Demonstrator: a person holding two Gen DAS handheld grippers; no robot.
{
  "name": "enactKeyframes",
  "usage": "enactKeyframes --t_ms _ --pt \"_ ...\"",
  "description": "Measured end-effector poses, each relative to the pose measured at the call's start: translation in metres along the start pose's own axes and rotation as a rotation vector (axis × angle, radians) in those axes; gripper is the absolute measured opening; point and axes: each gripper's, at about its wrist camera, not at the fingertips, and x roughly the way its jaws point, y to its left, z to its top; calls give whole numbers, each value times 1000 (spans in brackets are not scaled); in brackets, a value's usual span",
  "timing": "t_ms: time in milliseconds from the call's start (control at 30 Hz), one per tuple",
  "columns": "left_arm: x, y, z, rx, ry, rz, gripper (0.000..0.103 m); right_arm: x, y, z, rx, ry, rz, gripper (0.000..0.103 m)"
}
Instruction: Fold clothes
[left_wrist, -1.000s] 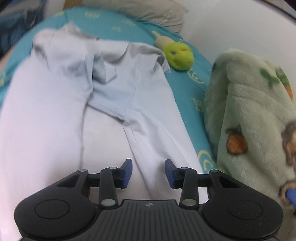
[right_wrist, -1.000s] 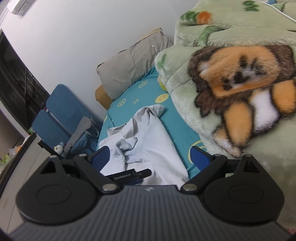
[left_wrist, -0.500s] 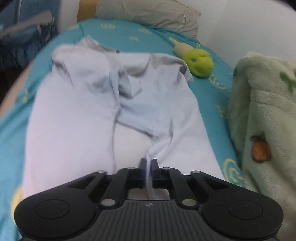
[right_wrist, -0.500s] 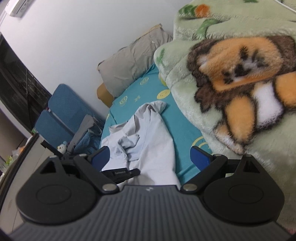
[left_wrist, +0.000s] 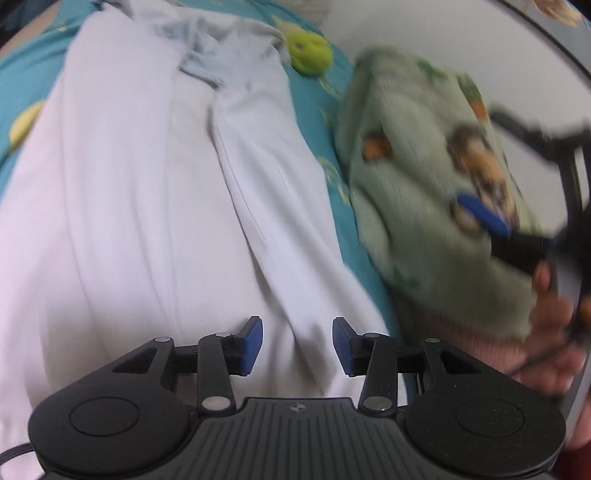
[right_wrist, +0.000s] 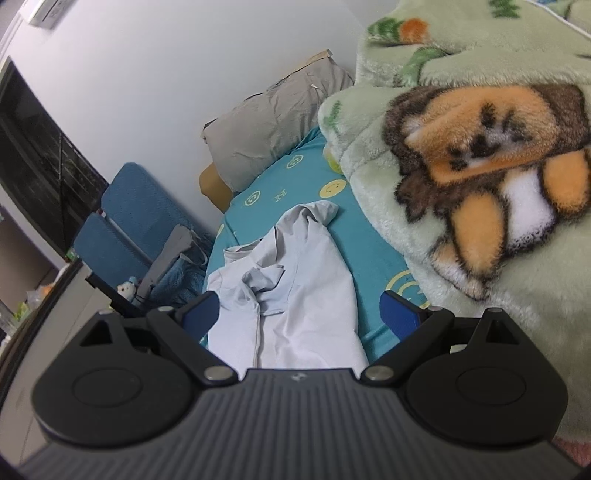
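A pale blue-white shirt (left_wrist: 155, 192) lies spread on the teal bedsheet (left_wrist: 33, 62), its collar end rumpled at the far side. It also shows in the right wrist view (right_wrist: 295, 295). My left gripper (left_wrist: 297, 345) is open and empty, low over a raised fold of the shirt near its close edge. My right gripper (right_wrist: 301, 314) is open wide and empty, held above the shirt's near end. The right gripper also shows blurred at the right edge of the left wrist view (left_wrist: 517, 236), held in a hand.
A green plush blanket (right_wrist: 480, 166) with a lion print is heaped along the right of the bed. A yellow-green soft toy (left_wrist: 310, 51) lies by the shirt's far corner. A grey pillow (right_wrist: 273, 118) sits at the bed head. Blue chairs (right_wrist: 125, 221) stand beside the bed.
My left gripper shut on a shirt fold half a second ago, then let go and opened. It has tilted down closer to the cloth. The right gripper barely moved.
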Motion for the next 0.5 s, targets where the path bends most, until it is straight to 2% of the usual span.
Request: enactKeyframes --t_ms 67,100,133,200,367,433,500 --pt "5 -7 -9 50 -8 27 40 -6 3 -3 -11 2 -5 95" --pt "5 -9 -10 65 -19 31 30 -9 4 -5 -16 3 -7 95" --pt "2 -11 -8 71 -28 28 6 -12 5 -6 -26 2 -11 95" --pt "-5 -13 -5 72 -47 17 3 -16 6 -9 -45 6 -21 95" --pt "-47 -3 -4 -28 -84 -63 3 -8 6 -18 -78 71 -58 95" --pt "-55 5 -14 -59 -80 -59 3 0 5 -24 -89 107 -84 95" --pt "-62 9 -24 -54 -86 -16 3 13 0 -34 -78 172 -101 95"
